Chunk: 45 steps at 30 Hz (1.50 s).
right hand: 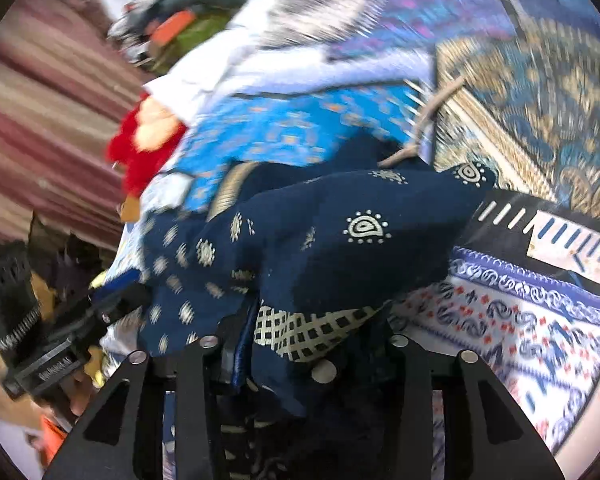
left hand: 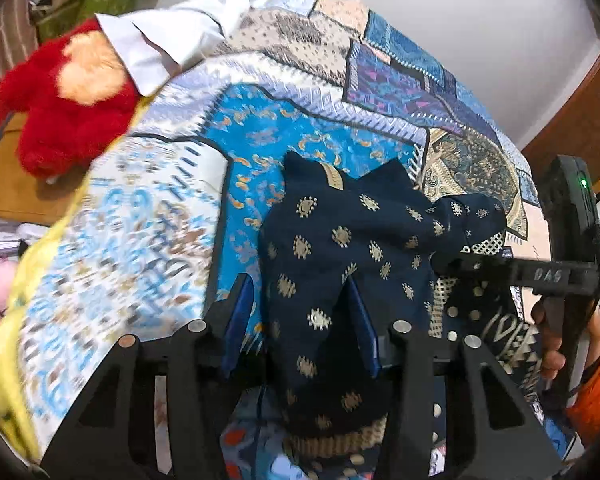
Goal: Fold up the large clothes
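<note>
A navy garment [left hand: 364, 240] with gold and cream motifs lies bunched on a patchwork bedspread [left hand: 172, 208]. My left gripper [left hand: 300, 316] has its blue-padded fingers [left hand: 238, 316] wide apart, and the cloth drapes over the right finger between them. The right gripper [left hand: 452, 264] reaches in from the right in the left wrist view and pinches the garment's edge. In the right wrist view the garment [right hand: 332, 240] fills the middle and its chequered hem [right hand: 312, 332] covers my right gripper [right hand: 300, 344]; the fingers are mostly hidden. The left gripper [right hand: 112, 300] shows at the left, against the cloth.
A red plush toy [left hand: 68, 104] and a white shirt [left hand: 160, 36] lie at the bed's far left. A wooden surface [left hand: 12, 184] stands left of the bed. A striped curtain [right hand: 48, 120] and piled clutter [right hand: 172, 20] lie beyond. A brown door [left hand: 580, 112] is on the right.
</note>
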Each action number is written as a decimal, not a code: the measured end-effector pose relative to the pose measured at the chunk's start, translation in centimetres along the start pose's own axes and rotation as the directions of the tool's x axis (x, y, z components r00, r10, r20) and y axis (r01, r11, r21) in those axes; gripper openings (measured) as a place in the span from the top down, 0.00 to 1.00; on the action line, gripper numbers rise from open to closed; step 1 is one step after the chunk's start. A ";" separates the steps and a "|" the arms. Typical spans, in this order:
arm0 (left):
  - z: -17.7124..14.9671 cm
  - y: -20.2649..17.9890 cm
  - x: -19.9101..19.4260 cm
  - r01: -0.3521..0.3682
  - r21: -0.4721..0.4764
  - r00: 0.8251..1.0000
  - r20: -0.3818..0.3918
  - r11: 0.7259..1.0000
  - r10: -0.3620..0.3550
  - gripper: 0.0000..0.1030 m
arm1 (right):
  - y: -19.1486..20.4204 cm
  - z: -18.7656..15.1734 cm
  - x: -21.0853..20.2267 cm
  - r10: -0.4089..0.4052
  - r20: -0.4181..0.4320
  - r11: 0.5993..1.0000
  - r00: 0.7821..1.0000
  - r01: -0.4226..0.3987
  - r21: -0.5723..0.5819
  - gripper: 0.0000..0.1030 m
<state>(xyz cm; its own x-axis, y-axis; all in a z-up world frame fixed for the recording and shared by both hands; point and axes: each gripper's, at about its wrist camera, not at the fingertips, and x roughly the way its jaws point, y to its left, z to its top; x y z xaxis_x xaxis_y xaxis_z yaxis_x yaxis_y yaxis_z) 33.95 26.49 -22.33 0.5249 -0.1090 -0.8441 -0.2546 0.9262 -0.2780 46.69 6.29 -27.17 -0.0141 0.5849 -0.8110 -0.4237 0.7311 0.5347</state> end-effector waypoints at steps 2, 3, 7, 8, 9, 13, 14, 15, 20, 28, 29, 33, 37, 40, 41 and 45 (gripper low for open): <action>0.5 -0.5 0.8 -0.016 0.024 1.000 0.010 1.000 0.016 0.46 | -1.5 0.9 0.4 0.050 -0.043 0.999 0.998 -0.049 0.022 0.60; 0.6 -0.8 0.9 -0.037 0.053 0.999 0.021 0.998 0.036 0.46 | -2.0 1.3 0.2 0.061 -0.061 0.998 0.996 -0.060 0.019 0.60; 0.7 -3.3 -1.0 -0.147 0.176 0.986 0.110 0.973 0.129 0.46 | -1.5 1.0 -3.1 -0.002 -0.016 0.998 1.000 0.001 -0.067 0.54; 0.8 -3.7 -1.5 -0.150 0.189 0.984 0.128 0.970 0.127 0.46 | -1.0 0.7 -4.4 -0.039 0.021 0.995 0.999 0.040 -0.095 0.53; 0.7 -4.0 -2.3 -0.145 0.196 0.983 0.141 0.970 0.118 0.46 | -0.3 0.3 -5.6 -0.058 0.056 0.992 0.997 0.064 -0.113 0.53; -1.0 -5.2 -4.7 -0.105 0.215 0.983 0.171 0.971 0.069 0.30 | 1.6 -1.4 -9.4 -0.027 0.139 0.986 0.990 0.050 -0.162 0.19; -1.5 -5.4 -4.9 -0.099 0.217 0.984 0.169 0.971 0.063 0.24 | 2.5 -2.2 -10.0 -0.026 0.165 0.981 0.986 0.057 -0.187 0.05; -2.3 -5.6 -4.9 -0.094 0.217 0.985 0.163 0.972 0.059 0.22 | 3.2 -2.8 -10.2 -0.024 0.184 0.975 0.983 0.064 -0.212 0.04; -5.7 -5.5 -3.3 -0.168 0.217 0.983 0.113 0.962 0.146 0.10 | 4.4 -6.3 -8.0 -0.083 0.126 0.941 0.989 0.119 -0.316 0.04; -9.6 -3.4 -4.2 -0.196 0.141 0.980 0.059 0.970 0.189 0.10 | -1.5 -8.6 -6.8 -0.190 -0.015 0.966 0.982 0.185 -0.179 0.05; -9.8 -3.4 -4.6 -0.206 0.138 0.978 0.063 0.969 0.199 0.10 | -1.6 -8.9 -7.9 -0.196 0.004 0.966 0.981 0.194 -0.171 0.05; -10.3 -4.1 -8.9 -0.223 0.111 0.969 0.137 0.969 0.207 0.10 | 0.2 -10.9 -12.6 -0.214 0.135 0.955 0.968 0.236 -0.181 0.05; -10.4 -6.7 -15.4 -0.206 0.107 0.941 0.295 0.973 0.167 0.10 | 4.3 -13.3 -19.0 -0.156 0.326 0.946 0.932 0.236 -0.221 0.05; -10.8 -9.5 -21.3 -0.202 0.126 0.887 0.443 0.971 0.127 0.10 | 8.0 -15.4 -23.6 -0.089 0.470 0.939 0.878 0.231 -0.254 0.05; -10.9 -10.3 -23.1 -0.200 0.133 0.866 0.487 0.971 0.112 0.10 | 9.2 -16.0 -24.8 -0.071 0.510 0.937 0.857 0.233 -0.260 0.05; -12.8 -13.4 -30.0 -0.159 0.158 0.768 0.640 0.975 0.022 0.10 | 13.8 -19.7 -30.7 0.019 0.672 0.923 0.740 0.245 -0.296 0.05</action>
<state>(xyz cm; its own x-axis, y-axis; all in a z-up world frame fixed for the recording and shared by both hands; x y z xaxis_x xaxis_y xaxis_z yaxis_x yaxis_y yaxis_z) 11.27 12.77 0.83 0.9176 0.1673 -0.3607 -0.2035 0.9769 -0.0646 23.43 -8.51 0.36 0.5902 0.6831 -0.4302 -0.6627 0.7143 0.2251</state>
